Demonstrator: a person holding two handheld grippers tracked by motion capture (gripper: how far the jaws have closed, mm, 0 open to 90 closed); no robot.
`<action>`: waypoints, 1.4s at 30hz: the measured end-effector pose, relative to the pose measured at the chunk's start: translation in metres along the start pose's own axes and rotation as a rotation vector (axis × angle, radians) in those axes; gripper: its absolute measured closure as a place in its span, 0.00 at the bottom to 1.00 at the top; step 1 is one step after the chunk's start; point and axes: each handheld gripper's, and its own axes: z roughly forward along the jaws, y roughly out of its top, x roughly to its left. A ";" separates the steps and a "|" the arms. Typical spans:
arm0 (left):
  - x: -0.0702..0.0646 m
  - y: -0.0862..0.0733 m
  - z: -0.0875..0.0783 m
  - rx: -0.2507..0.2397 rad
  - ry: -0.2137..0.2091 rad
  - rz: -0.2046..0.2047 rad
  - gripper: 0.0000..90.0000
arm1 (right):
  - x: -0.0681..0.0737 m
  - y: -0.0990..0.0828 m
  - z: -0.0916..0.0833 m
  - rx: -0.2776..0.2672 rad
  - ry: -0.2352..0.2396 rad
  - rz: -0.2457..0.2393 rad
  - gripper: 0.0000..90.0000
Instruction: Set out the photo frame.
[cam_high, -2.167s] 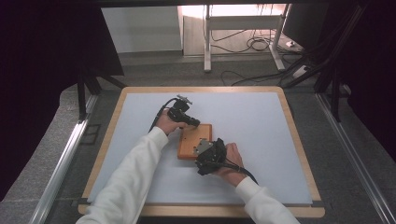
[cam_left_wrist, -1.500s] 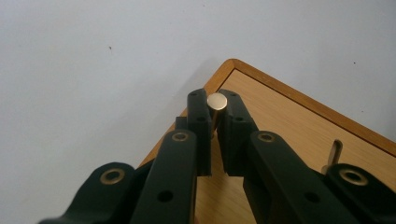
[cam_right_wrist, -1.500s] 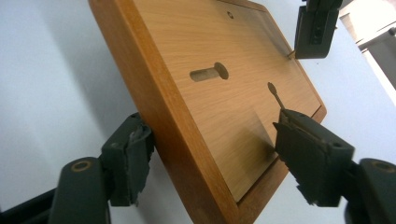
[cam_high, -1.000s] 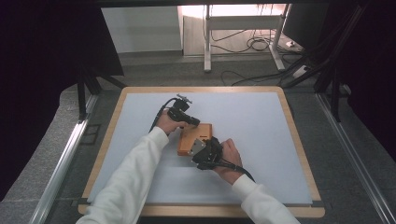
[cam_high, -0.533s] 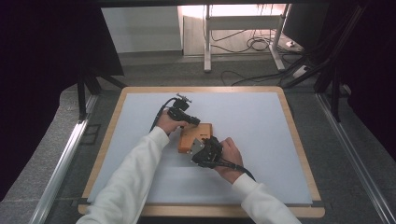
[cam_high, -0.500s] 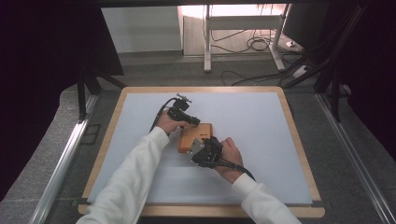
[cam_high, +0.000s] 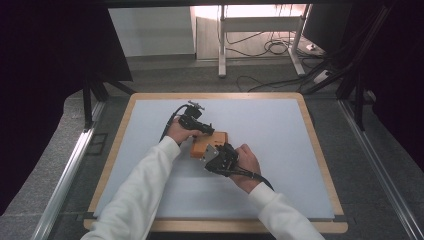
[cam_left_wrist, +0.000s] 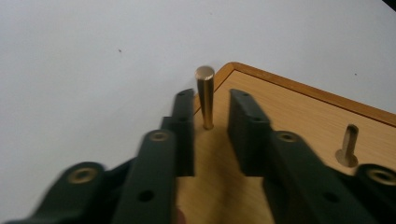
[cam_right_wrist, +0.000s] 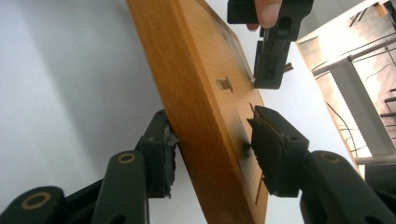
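Observation:
An orange wooden board (cam_high: 206, 144) lies on the mat near the table's middle. A brass peg (cam_left_wrist: 204, 95) stands upright in the board's corner (cam_left_wrist: 299, 121), and a second, shorter peg (cam_left_wrist: 348, 145) stands farther right. My left gripper (cam_high: 198, 123) (cam_left_wrist: 211, 100) straddles the brass peg. Its jaws have just been opening, with a gap on both sides of the peg. My right gripper (cam_high: 220, 157) (cam_right_wrist: 210, 135) straddles the board's near edge (cam_right_wrist: 196, 107). Its jaws have just been closing. One pad touches the board's side, and the other stands just off the top face.
The board rests on a pale mat (cam_high: 270, 130) framed by a wooden table rim (cam_high: 320, 165). Both white-sleeved forearms come in from the bottom. In the right gripper view the left gripper (cam_right_wrist: 271, 51) hangs over the board's far end. Metal rails and cables lie beyond the table.
The right gripper has shifted slightly up and left, closer onto the board's near edge. The left hand and the board have stayed put.

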 end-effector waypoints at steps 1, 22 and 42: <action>0.000 0.000 -0.002 -0.006 0.008 0.001 0.69 | -0.001 0.001 0.000 0.002 -0.001 0.002 0.59; -0.002 -0.057 -0.079 -0.282 0.098 0.002 0.41 | -0.025 0.005 -0.006 0.011 0.023 -0.015 0.67; -0.003 -0.086 -0.086 -0.267 0.113 0.011 0.41 | -0.061 0.016 -0.011 0.029 0.012 0.023 0.76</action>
